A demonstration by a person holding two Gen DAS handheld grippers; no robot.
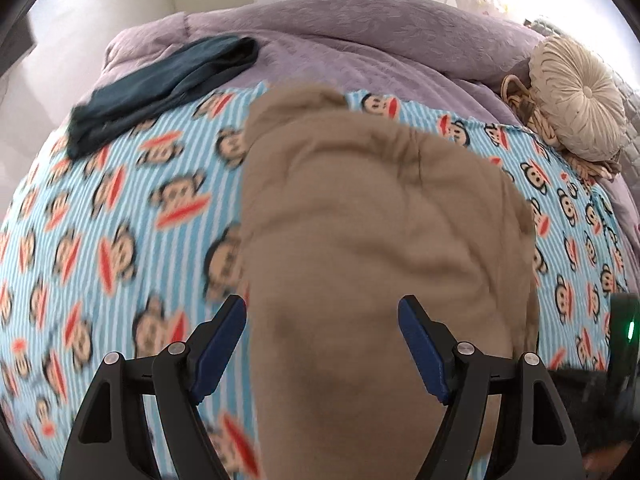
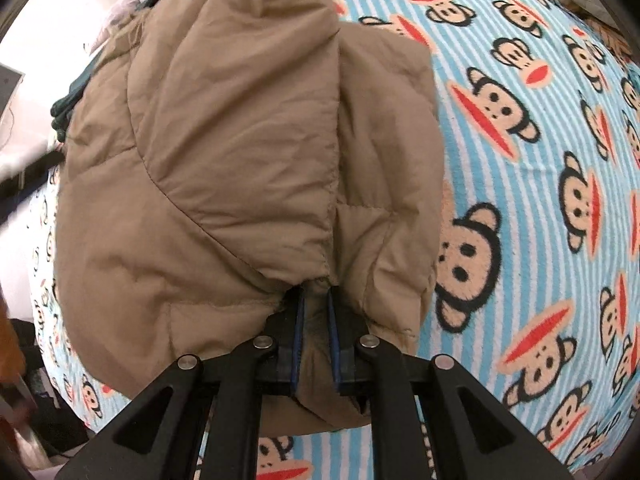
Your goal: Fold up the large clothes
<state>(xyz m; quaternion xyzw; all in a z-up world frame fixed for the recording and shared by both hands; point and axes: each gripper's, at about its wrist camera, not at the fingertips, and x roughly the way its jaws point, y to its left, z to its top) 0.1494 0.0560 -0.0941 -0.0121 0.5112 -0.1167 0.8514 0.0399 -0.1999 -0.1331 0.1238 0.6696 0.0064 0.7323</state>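
Jacket: I see the tan quilted jacket bunched in a folded heap on the monkey-print blanket; through my left camera it fills the middle, blurred.
Seams: in my right view the stitched panels run down toward my gripper, and a deep fold splits the heap into a wide left part and a narrower right part.
Right gripper: my right gripper has its jaws nearly together, pinching a bunch of the jacket's near edge between the blue pads.
Left gripper: my left gripper has its jaws spread wide; the jacket lies between and beyond the blue fingers, and I cannot tell whether they touch the fabric.
Blanket: blue and white stripes with monkey faces, spread under the jacket on all sides.
Dark garment: a teal-black piece of clothing lies at the blanket's far left edge, well apart from the jacket.
Bedcover: a purple quilted cover lies beyond the blanket.
Cushion: a round cream pleated cushion sits at the far right, resting on a woven item I cannot make out.
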